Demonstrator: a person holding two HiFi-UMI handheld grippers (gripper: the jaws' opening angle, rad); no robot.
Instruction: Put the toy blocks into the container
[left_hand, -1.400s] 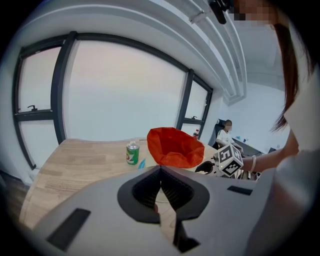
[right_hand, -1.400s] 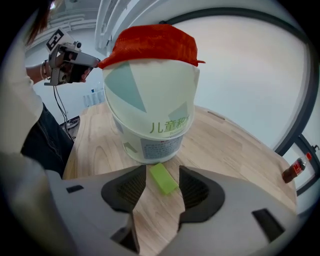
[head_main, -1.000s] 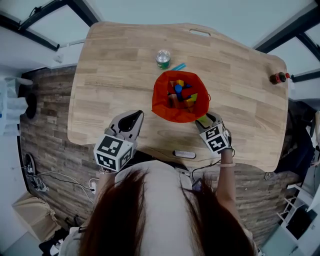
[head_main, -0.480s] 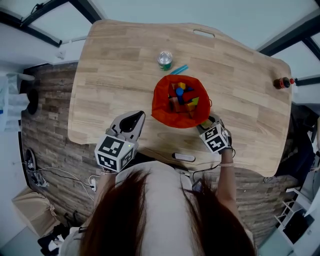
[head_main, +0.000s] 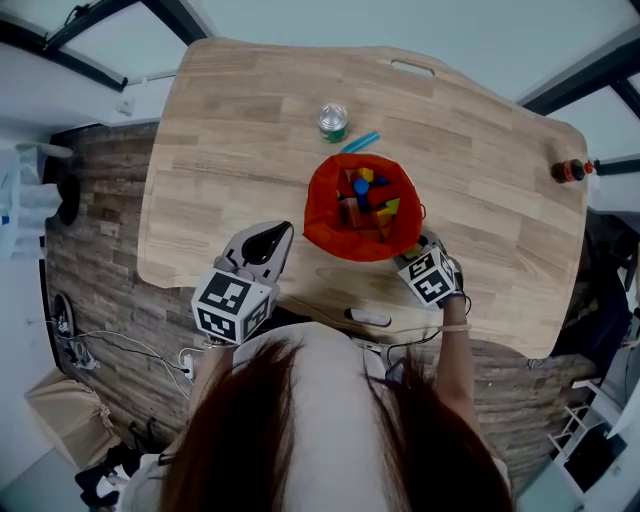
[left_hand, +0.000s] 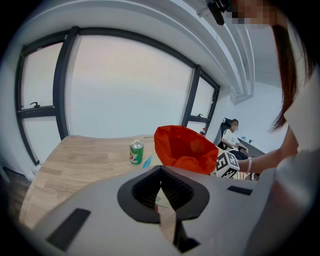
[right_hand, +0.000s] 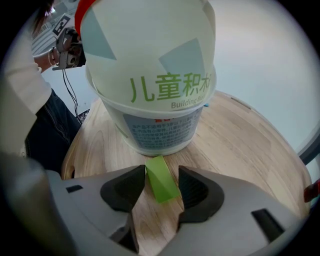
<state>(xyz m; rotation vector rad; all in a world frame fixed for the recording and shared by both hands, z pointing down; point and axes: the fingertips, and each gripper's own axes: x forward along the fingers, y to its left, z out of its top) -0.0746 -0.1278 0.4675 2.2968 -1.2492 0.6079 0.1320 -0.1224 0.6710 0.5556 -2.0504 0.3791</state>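
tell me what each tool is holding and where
Nothing is held. The green toy block lies on the wooden table between the right tool's open jaws, unclamped; the left tool is shut, empty.

— Where's the left hand-held gripper (head_main: 272, 236)?
— At the desk's (head_main: 230, 130) near edge, leftward, jaws together.
— And the right hand-held gripper (right_hand: 161, 176)?
— Low by the same edge, rightward, jaws apart.

the head view looks steeply down from well above on the pale wooden table (head_main: 230, 150). the left gripper view faces level across it toward the red-topped white plastic bucket (left_hand: 180, 145), mid-frame. the right gripper view sits low, close against that bucket's wall. all three share it.
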